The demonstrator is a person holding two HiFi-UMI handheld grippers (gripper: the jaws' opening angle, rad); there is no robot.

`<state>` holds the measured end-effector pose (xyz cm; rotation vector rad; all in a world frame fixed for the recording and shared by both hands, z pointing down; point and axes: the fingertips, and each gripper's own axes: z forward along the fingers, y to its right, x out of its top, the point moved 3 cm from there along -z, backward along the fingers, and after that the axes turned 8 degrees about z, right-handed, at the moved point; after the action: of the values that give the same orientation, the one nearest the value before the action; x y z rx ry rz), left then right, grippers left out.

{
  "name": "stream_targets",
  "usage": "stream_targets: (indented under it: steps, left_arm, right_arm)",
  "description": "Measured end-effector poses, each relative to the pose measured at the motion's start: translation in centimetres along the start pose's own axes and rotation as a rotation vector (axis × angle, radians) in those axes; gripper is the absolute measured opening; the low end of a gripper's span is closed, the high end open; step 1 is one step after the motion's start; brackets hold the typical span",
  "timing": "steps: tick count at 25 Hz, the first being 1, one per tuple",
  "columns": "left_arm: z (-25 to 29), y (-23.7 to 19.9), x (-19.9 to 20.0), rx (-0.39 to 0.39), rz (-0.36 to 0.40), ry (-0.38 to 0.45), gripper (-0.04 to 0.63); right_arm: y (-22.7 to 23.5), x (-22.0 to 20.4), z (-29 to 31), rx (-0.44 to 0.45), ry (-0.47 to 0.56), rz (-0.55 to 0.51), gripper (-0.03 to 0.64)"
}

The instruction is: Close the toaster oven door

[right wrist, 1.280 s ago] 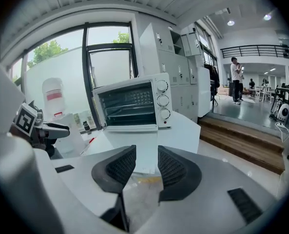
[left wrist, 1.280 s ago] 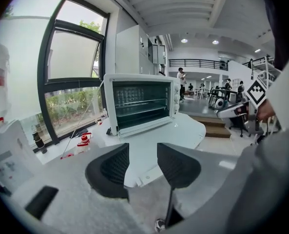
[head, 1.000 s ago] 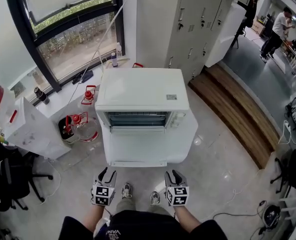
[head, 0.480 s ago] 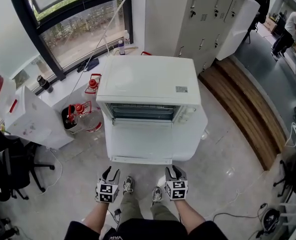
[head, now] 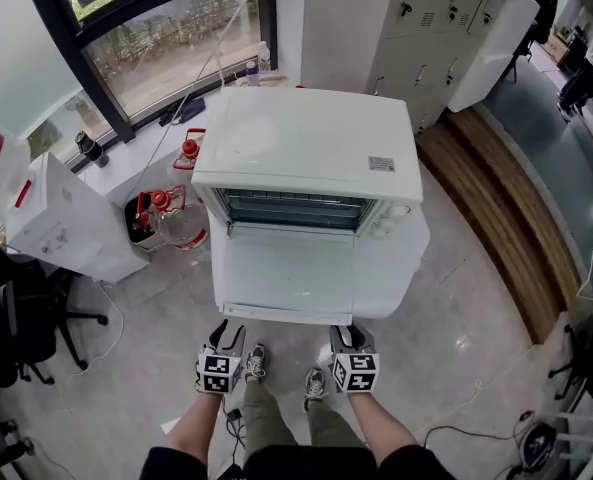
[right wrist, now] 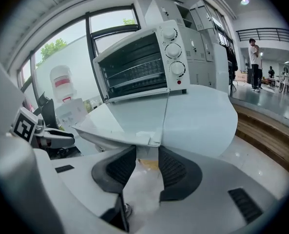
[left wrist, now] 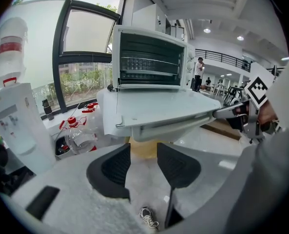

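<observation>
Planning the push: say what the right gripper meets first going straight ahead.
Likely the front edge of the open toaster oven door, near its right corner; the right gripper points just under it.

The left gripper [left wrist: 143,149] sits at 6 o'clock, its jaws apart with only floor between them. Just past them, at centre, the toaster oven [left wrist: 149,57] stands with its door [left wrist: 168,108] dropped flat. At 3 o'clock the right gripper [left wrist: 221,113] meets the door's corner. A water dispenser [left wrist: 12,126] stands at 9 o'clock.
</observation>
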<state>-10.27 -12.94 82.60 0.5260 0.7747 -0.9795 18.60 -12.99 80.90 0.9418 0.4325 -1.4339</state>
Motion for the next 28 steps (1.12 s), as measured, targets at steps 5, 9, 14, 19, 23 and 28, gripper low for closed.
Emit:
stream_targets:
  steps: [5,9,14,19,23,28]
  left_arm:
    - [0.1,0.4,0.4,-0.001,-0.007,-0.001,0.175]
    - [-0.2,0.4,1.2,0.0,-0.01,0.009,0.175]
    - [-1.2,0.0,2.8,0.015,-0.036,0.052,0.175]
    - [-2.2,-0.5,4.8,0.04,-0.073,0.102,0.175]
    - [-3.0,-1.3,6.2,0.058,-0.113,0.129,0.175]
    - [-3.8,-1.8,7.9,0.044,-0.109,0.158,0.175]
  right_arm:
    - [-0.3,0.0,0.8,0.002,-0.014,-0.022,0.113]
    - [-0.6,0.2,0.4,-0.001,-0.02,-0.029,0.086]
    - [-1.2,1.3,-0.8,0.013,-0.009,-0.035,0.081]
    - [-1.8,2.9,-2.3,0.031,0.014,-0.016,0.077]
    - [-2.4,4.2,-3.5,0.036,0.029,-0.015,0.077]
    - [-3.0,5.8,-4.6,0.034,0.049,-0.012,0.075]
